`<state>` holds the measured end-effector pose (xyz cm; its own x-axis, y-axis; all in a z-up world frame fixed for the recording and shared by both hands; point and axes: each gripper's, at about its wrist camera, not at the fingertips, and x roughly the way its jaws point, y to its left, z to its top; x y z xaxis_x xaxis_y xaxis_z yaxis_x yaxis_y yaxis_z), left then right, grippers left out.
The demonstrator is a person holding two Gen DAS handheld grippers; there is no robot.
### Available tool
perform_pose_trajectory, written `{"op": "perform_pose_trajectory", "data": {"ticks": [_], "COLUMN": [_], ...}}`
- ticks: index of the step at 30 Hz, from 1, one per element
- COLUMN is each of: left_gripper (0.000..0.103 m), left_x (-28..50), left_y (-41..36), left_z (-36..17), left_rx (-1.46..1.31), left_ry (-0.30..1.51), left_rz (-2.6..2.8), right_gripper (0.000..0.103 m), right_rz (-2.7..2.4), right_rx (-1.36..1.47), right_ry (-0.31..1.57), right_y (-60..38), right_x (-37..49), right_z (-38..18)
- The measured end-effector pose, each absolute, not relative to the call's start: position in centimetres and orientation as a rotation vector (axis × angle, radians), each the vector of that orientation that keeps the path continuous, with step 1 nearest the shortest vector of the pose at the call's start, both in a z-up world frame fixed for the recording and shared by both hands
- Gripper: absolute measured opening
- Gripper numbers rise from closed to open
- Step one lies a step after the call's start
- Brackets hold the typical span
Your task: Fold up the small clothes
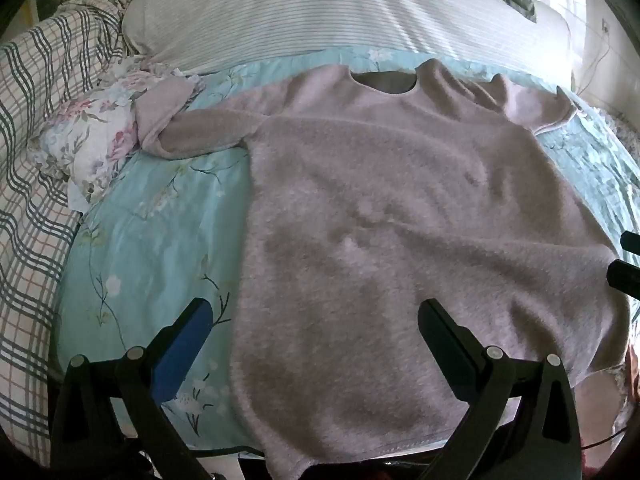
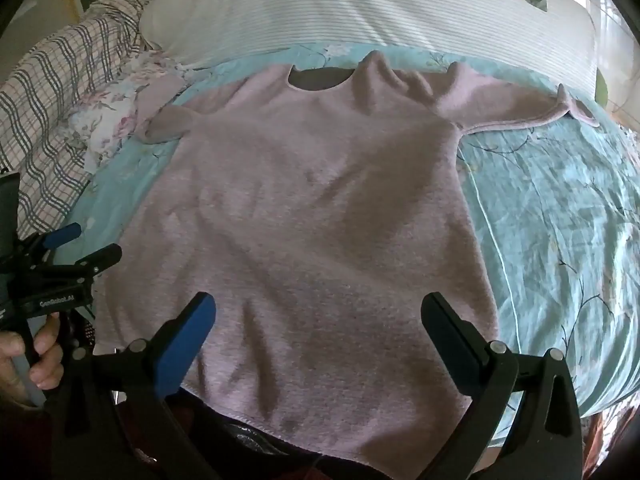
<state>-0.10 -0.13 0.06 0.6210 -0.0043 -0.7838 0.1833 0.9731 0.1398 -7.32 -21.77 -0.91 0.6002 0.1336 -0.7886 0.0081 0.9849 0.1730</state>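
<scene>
Right wrist view is showing us hovering both the left hand-held gripper [image 1: 316, 336] and right hand-held gripper [image 2: 318, 330], jaws apart and empty, over the pink sweater [image 2: 312, 216] lying flat on the bed [image 2: 560, 208], ready for folding.

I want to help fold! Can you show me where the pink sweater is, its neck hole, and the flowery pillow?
pink sweater [image 2: 304, 216], right wrist view, middle of its front.
neck hole [image 2: 320, 78], right wrist view, the dark opening at the collar.
flowery pillow [image 1: 92, 136], left wrist view, its top face beside the sweater's sleeve.
</scene>
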Motion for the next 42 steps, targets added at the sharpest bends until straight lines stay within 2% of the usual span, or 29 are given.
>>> {"op": "perform_pose_trajectory", "data": {"ticks": [33, 42], "left_gripper": [0.103, 0.103], "left_x": [1.7, 4.1], "left_y": [-1.6, -1.8], "left_z": [-0.3, -0.5], "left_rx": [0.210, 0.165], "left_ry": [0.888, 0.875], "left_rz": [-0.137, -0.145], "right_gripper": [0.102, 0.102], "right_rz": [0.033, 0.019], "right_rx": [0.133, 0.271], "right_ry": [0.911, 0.858], "right_y": [-22.9, -27.4], "right_x": [-6.8, -5.8], "right_z": [-1.1, -0.2]}}
